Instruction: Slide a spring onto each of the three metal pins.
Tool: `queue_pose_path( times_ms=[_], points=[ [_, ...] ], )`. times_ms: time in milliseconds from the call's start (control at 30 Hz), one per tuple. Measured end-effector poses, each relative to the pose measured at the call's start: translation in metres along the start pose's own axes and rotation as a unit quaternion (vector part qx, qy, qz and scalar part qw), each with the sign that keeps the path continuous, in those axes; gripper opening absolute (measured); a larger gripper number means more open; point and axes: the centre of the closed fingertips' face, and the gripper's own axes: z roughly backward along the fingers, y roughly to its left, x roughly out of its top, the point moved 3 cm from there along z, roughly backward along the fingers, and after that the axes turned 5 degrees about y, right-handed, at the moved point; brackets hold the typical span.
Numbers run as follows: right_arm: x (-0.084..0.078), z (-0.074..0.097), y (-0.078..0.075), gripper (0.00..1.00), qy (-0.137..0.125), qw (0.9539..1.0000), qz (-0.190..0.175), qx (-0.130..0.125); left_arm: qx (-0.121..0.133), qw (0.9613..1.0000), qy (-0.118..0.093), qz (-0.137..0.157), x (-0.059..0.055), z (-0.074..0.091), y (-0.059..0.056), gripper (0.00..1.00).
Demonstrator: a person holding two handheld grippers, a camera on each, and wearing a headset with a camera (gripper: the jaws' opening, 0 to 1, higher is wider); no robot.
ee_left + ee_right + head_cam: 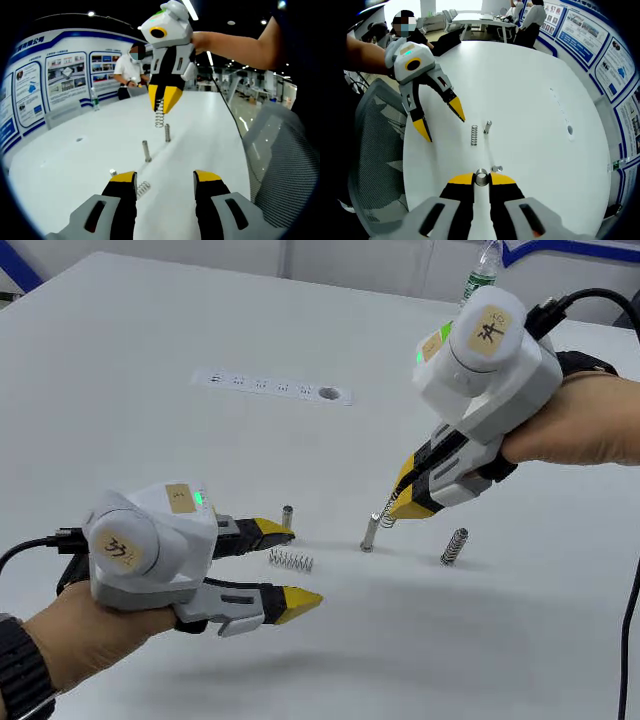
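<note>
Three short metal pins stand on the white table [150, 360]. The left pin [287, 516] and the middle pin [370, 533] are bare. The right pin [455, 545] carries a spring. A loose spring [291, 560] lies flat between the fingers of my open left gripper [297, 568], just in front of the left pin. My right gripper [398, 505] is shut on a second spring [388, 512], held tilted just above and to the right of the middle pin's top. In the right gripper view this held spring [481, 177] sits beside the middle pin [496, 169].
A white strip with sockets [270, 386] lies further back on the table. A plastic bottle [482, 270] stands at the far edge. A mesh chair [375, 150] sits beside the table, and people stand in the background.
</note>
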Motion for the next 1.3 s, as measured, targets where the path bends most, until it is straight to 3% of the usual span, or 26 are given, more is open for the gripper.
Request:
queue_pose_path(
  times_ms=[200,433,833,1300],
  points=[
    [-0.009,-0.011,-0.017,0.12,0.014,0.9997,-0.010,-0.016,0.022,0.9996,0.001,0.015,-0.007,0.011,0.009,0.52],
    [-0.007,-0.025,-0.026,0.12,0.013,0.9995,-0.016,-0.022,0.038,0.9989,0.004,0.025,-0.013,0.017,0.012,0.59],
    [-0.005,-0.042,-0.027,0.12,0.024,0.9995,-0.020,-0.009,0.051,0.9980,0.001,0.037,-0.014,0.020,0.013,0.65],
    [-0.008,-0.059,-0.026,0.12,0.037,0.9989,-0.027,0.003,0.050,0.9979,0.003,0.040,-0.016,0.018,0.013,0.64]
  ],
)
